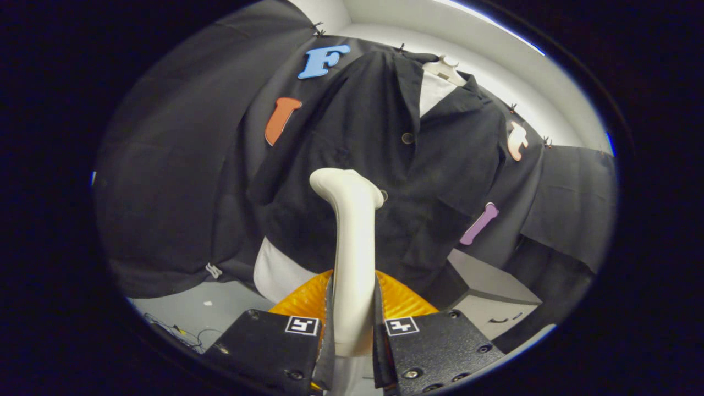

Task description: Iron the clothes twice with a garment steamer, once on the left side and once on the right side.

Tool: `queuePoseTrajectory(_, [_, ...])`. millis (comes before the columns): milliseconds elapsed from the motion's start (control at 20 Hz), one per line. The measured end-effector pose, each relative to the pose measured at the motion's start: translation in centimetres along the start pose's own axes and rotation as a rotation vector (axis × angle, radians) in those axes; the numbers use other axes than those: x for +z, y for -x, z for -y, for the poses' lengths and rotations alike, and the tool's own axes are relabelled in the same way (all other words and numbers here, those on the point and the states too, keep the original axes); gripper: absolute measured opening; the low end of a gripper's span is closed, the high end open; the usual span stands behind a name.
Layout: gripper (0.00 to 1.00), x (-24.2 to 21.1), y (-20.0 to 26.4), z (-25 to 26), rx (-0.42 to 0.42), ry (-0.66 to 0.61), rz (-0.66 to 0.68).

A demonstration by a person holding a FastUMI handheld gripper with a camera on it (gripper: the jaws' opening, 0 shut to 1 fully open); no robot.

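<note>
A black button-up shirt point(385, 143) hangs on a white hanger point(446, 69) ahead of me, with a white garment point(434, 91) showing at the collar and below the hem. My gripper point(353, 324) is shut on the handle of a cream garment steamer point(352, 247). The steamer stands upright between the fingers. Its head point(344, 187) rests against the shirt's front, just left of the button line and near the middle button point(384, 195).
A grey box-like stand point(489, 291) sits below the shirt to the right. Thin cables point(176, 330) lie on the pale floor at the lower left. White booth walls point(495, 60) rise behind the black cloth.
</note>
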State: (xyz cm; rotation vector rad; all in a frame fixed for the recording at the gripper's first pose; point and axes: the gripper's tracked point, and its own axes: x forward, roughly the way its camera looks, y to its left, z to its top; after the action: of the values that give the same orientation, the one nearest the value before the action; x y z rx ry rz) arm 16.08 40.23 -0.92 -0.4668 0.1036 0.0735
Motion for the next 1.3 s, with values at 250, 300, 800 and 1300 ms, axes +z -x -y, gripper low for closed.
queuePoseTrajectory(250, [0.30, -6.4, 0.9, -0.9, 0.038, 0.003, -0.116])
queuePoseTrajectory(300, [0.31, -7.6, 1.1, -0.9, 0.045, 0.005, -0.126])
queuePoseTrajectory(800, [0.30, -9.0, 7.7, 7.1, 0.090, -0.118, -0.091])
queuePoseTrajectory(1300, [0.31, -17.4, 14.5, 26.5, -0.020, -0.298, -0.128])
